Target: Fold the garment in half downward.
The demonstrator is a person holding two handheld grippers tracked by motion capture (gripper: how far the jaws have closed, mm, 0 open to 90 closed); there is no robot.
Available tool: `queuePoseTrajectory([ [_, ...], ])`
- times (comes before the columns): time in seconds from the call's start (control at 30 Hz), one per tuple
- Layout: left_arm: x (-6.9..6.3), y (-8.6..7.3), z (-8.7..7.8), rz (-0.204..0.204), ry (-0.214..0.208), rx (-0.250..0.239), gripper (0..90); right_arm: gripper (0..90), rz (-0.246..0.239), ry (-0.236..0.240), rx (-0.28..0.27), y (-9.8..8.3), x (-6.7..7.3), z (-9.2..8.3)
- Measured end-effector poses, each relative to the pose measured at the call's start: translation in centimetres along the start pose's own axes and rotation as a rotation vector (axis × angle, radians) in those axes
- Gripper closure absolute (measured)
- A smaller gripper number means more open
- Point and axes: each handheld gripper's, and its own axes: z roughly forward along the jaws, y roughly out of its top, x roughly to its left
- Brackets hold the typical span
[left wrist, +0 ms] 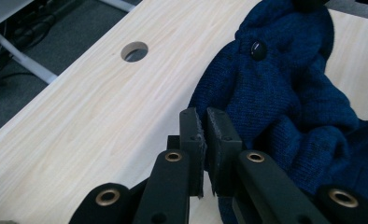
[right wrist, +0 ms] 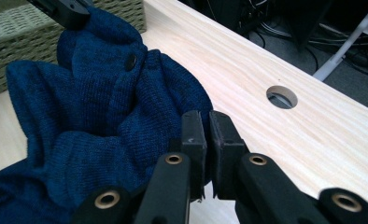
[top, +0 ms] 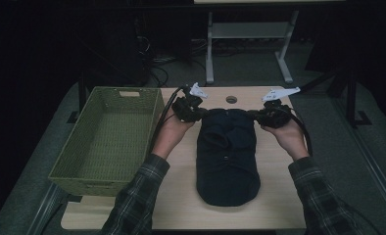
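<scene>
- Dark blue knitted garment [top: 228, 156] lies lengthwise on the table [top: 274, 205], centre of the high view – lower end rounded and flat on the wood, upper end drawn out sideways between my two grippers.
- My left gripper [top: 197, 113], upper centre-left of the high view, sits at the garment's upper left corner; my left hand [top: 171, 133] is below it.
- In the left gripper view my jaws rise from the bottom centre, pads together with only a thin slit between them. The knit [left wrist: 285, 107] bunches right against them on the right side of the frame; a fold of it seems pinched low between the pads, though I cannot see the nip clearly.
- My right gripper [top: 259, 115] is at the garment's upper right corner, my right hand [top: 290, 137] below it.
- In the right gripper view my jaws are likewise pressed together, the knit [right wrist: 102, 116] heaped against them at left and running down behind the pads.
- A dark button [left wrist: 257, 49] shows on the knit, upper centre-right of the left gripper view.
- Round hole in the table [top: 231, 99] – just above the garment, between the grippers.
- Green woven basket [top: 90, 176] stands at the left of the high view, beside the garment and apart from it.
</scene>
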Motion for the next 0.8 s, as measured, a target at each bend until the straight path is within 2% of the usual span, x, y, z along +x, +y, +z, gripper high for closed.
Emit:
queuePoseTrajectory([
  [0.23,-1.4,-0.8,-0.8,0.010,-0.015,-0.019,85.6,84.7,-0.007,0.011,-0.016,-0.7,1.0,-0.7],
  [0.47,-3.0,-2.5,-0.9,0.011,-0.043,-0.018,85.2,83.8,-0.009,0.040,-0.012,-3.0,2.6,-1.2],
  [0.63,-4.0,-3.1,-1.1,0.007,-0.060,-0.024,84.8,83.0,0.002,0.051,-0.013,-3.7,3.2,-1.5],
  [0.8,-5.5,-4.3,-1.5,0.021,-0.083,-0.035,84.3,82.0,0.001,0.064,-0.022,-4.9,4.2,-2.2],
])
